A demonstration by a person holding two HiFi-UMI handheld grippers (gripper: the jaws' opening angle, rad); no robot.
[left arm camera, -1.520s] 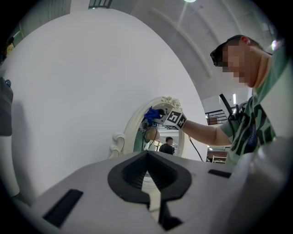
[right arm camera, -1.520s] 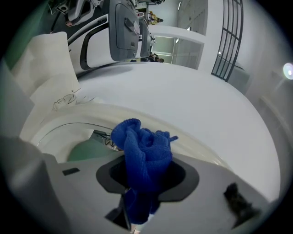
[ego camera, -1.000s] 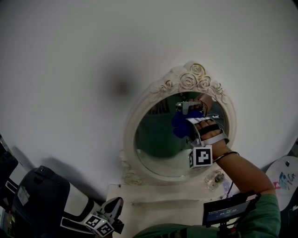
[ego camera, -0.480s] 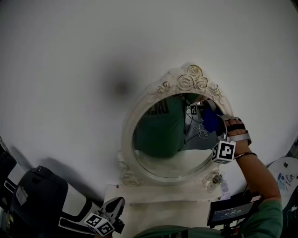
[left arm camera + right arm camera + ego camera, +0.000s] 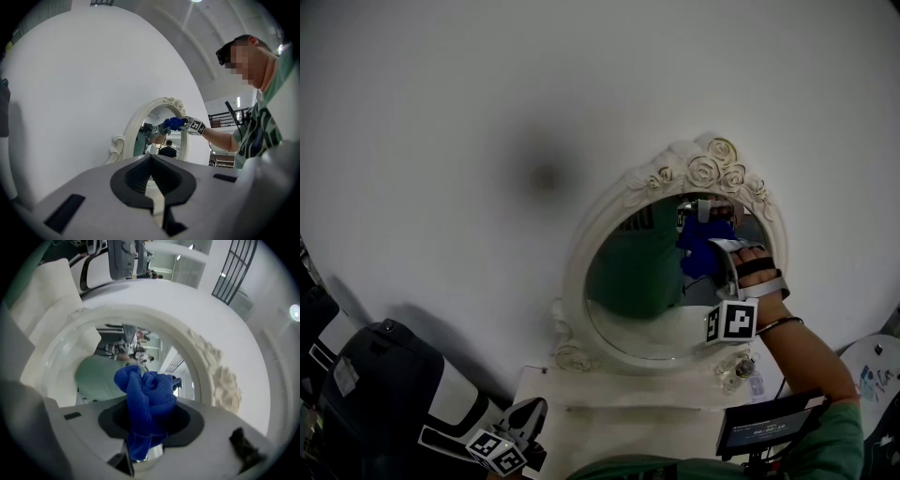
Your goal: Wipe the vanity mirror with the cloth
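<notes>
The right gripper has its jaws pinching a bunched blue cloth. The wad meets the glass of the oval vanity mirror in its upper right part, just under the rose crest of the white frame. In the right gripper view the cloth bulges forward out of the jaws, so fabric and not plastic faces the glass. The mirror stands at the far edge of the white bench, against the wall. The left gripper hangs low by the bench's near left corner, jaws pressed together on nothing (it has no part in this step).

The wipe looks under way on 1 patch, with the lower and left glass probably yet to be covered. To do it well:
- Hold the wad square to the glass with light, even pressure.
- Run overlapping strokes from the top down.
- Follow the frame's curve at the rim without snagging the cloth on the carved roses.
- Push gently, since the mirror may rock on its foot.
</notes>
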